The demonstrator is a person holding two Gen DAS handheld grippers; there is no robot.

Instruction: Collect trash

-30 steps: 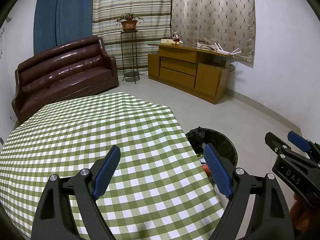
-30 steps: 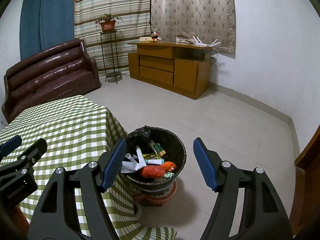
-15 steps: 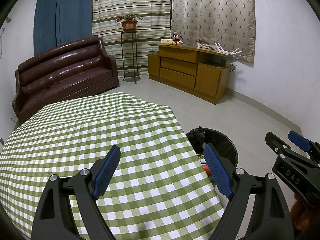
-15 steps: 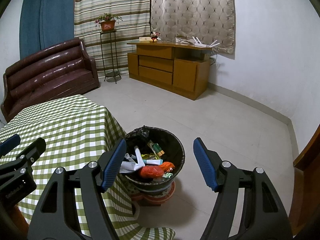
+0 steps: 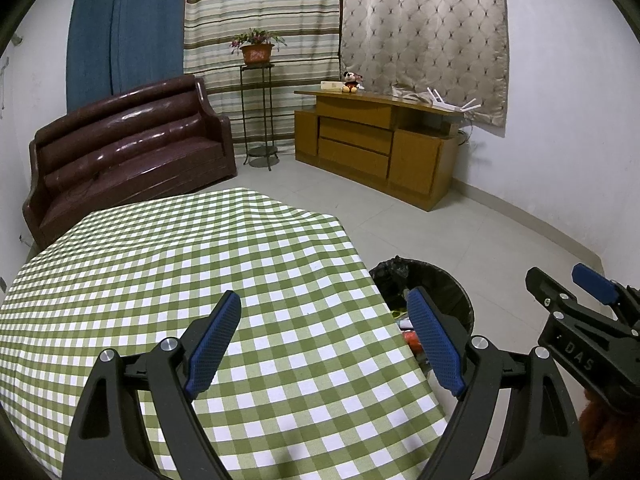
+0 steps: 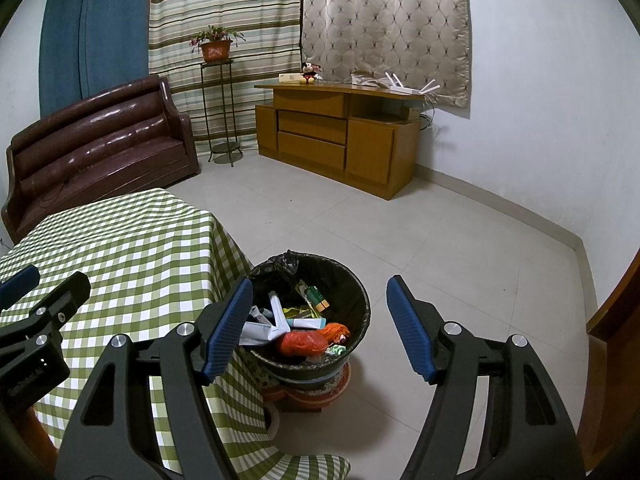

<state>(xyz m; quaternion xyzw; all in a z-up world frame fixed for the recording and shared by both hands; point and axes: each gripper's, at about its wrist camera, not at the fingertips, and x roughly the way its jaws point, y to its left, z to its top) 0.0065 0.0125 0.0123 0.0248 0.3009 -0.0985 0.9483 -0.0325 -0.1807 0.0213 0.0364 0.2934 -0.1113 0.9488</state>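
1. The left gripper (image 5: 324, 340) hangs over the table (image 5: 168, 264) with its blue pads spread wide and nothing between them.
2. The right gripper (image 6: 318, 328) is spread too, holding nothing; it hangs past the table's edge, above and just short of the bin (image 6: 352, 344).
3. Each gripper shows at the edge of the other's view: the right one at the far right of the left camera, the left one at the far left of the right camera.
4. The table wears a green-and-white checked cloth (image 6: 132, 264), which hangs down at the corner next to the bin.
5. The bin, lined with a black bag, stands on the floor (image 6: 440, 248) just beside that corner, on a low red-patterned base (image 6: 316, 392).
6. The trash (image 6: 300, 332) lies inside the bin: an orange crumpled bag, white paper strips, a green packet and smaller scraps.
7. Farther off, a dark brown sofa (image 6: 96, 148) sits against the left wall.
8. A potted plant (image 6: 216, 46) tops a thin metal stand (image 6: 222, 120) in front of striped curtains.
9. A wooden cabinet (image 6: 340, 136) by the back wall carries a small plush toy (image 6: 310, 72) and a white router (image 6: 404, 86).
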